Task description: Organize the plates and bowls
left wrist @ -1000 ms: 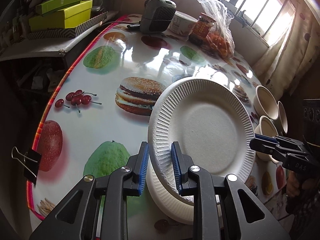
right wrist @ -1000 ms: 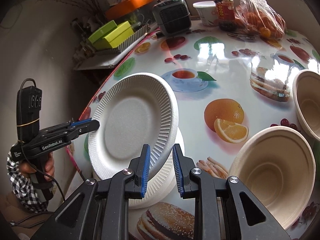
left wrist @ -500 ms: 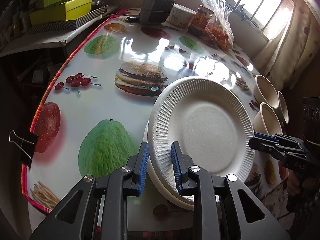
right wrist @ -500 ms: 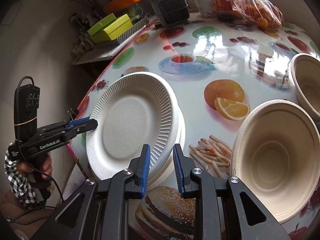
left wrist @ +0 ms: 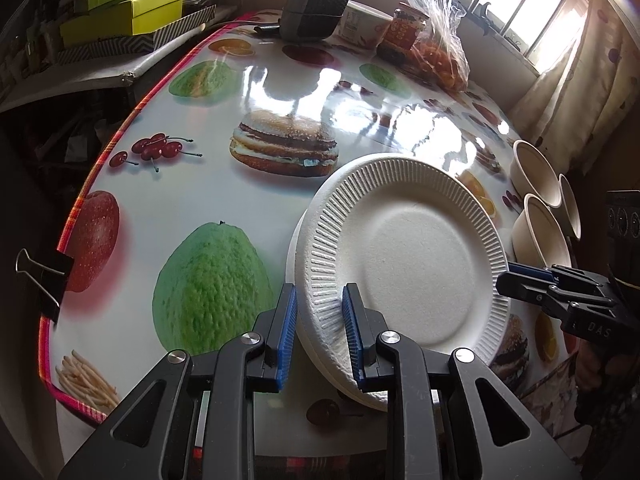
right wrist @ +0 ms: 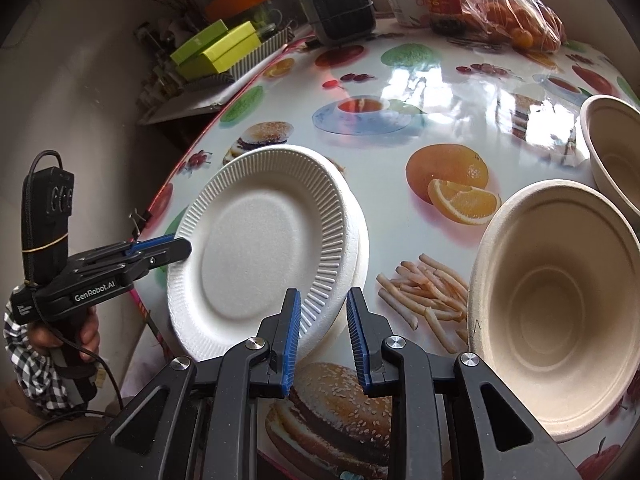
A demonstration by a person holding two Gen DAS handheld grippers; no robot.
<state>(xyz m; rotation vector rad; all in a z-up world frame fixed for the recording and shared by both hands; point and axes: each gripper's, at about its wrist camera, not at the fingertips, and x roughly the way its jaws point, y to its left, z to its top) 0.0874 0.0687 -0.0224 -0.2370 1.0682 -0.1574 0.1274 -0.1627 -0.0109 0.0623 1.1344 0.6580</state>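
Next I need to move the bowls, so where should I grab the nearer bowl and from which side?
Take the nearer bowl by its thin rim, one finger inside and one outside, at the edge nearest the right gripper. Its mouth is too wide to span, and the far side touches the second bowl.

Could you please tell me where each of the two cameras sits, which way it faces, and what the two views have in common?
Left wrist: on the left hand-held gripper, angled down across the table; its fingers pinch the top paper plate; the right hand-held gripper enters at right.
Right wrist: on the right hand-held gripper, facing the plate from the opposite side, bowls at right; a hand and checked sleeve show.
Shared: plates, bowls, black heater.
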